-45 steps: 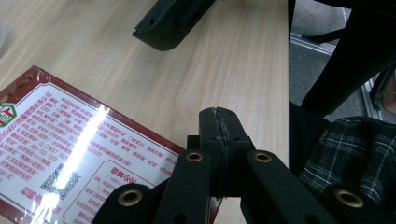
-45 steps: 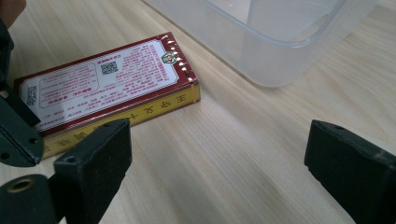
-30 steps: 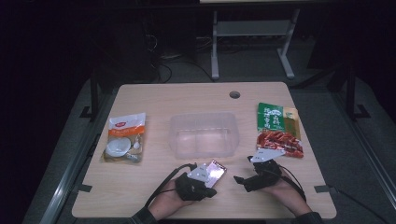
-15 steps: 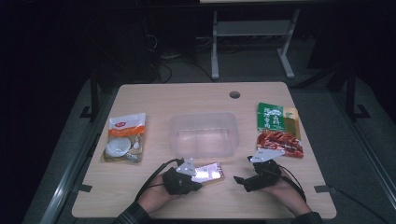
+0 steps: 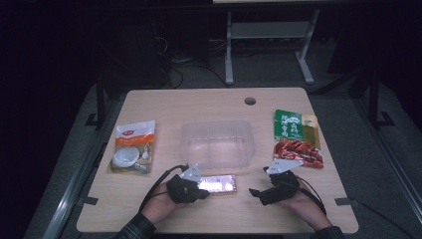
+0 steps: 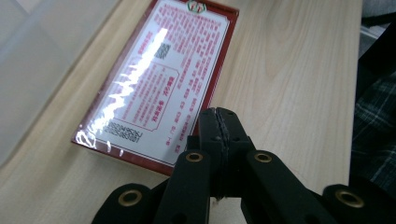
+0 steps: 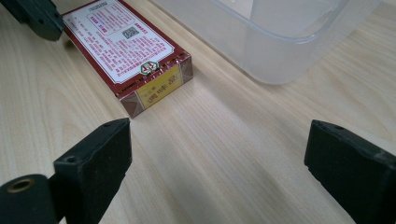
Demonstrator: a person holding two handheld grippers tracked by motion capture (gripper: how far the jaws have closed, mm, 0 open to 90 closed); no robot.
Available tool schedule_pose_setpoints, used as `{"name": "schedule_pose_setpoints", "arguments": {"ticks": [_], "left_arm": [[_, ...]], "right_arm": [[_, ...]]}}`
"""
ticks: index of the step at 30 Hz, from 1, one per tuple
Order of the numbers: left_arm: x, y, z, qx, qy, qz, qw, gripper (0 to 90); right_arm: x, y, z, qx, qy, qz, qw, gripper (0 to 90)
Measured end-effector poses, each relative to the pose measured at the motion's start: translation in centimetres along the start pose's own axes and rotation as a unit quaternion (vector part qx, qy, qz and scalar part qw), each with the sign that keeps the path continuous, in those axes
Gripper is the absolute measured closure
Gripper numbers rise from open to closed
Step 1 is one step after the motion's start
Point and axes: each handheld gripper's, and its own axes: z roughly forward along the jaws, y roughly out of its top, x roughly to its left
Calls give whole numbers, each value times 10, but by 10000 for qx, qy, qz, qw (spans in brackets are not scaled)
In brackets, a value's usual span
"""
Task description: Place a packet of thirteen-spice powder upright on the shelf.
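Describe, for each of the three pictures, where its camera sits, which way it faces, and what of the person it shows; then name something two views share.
High view: above the person's side, facing forward and down on the table; both hands show.
Left gripper view: on the left gripper, jaws shut, beside the red box; a checked sleeve shows.
Right gripper view: on the right gripper, jaws open, facing the clear tub.
Shared: the red box.
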Motion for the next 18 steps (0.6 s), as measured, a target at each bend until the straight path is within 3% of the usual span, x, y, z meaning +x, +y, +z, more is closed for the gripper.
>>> {"name": "schedule_pose_setpoints", "arguments": {"ticks": [6, 9, 10, 12, 18], "left_arm": [[11, 1, -19, -396, 110, 78, 9991, 805], [20, -1, -22, -473, 81, 138, 9988, 599], [23, -3, -21, -463, 50, 157, 9988, 599], [29, -6, -19, -544, -22, 291, 9981, 421], [33, -7, -8, -509, -63, 471, 9976, 252]], "right_arm": [[1, 0, 1, 26, 19, 0, 10000, 70], [1, 0, 1, 46, 21, -7, 10000, 70], [1, 0, 1, 46, 21, -7, 10000, 70], [1, 0, 2, 74, 41, -7, 10000, 70], [2, 0, 3, 91, 53, -10, 9999, 70]]}}
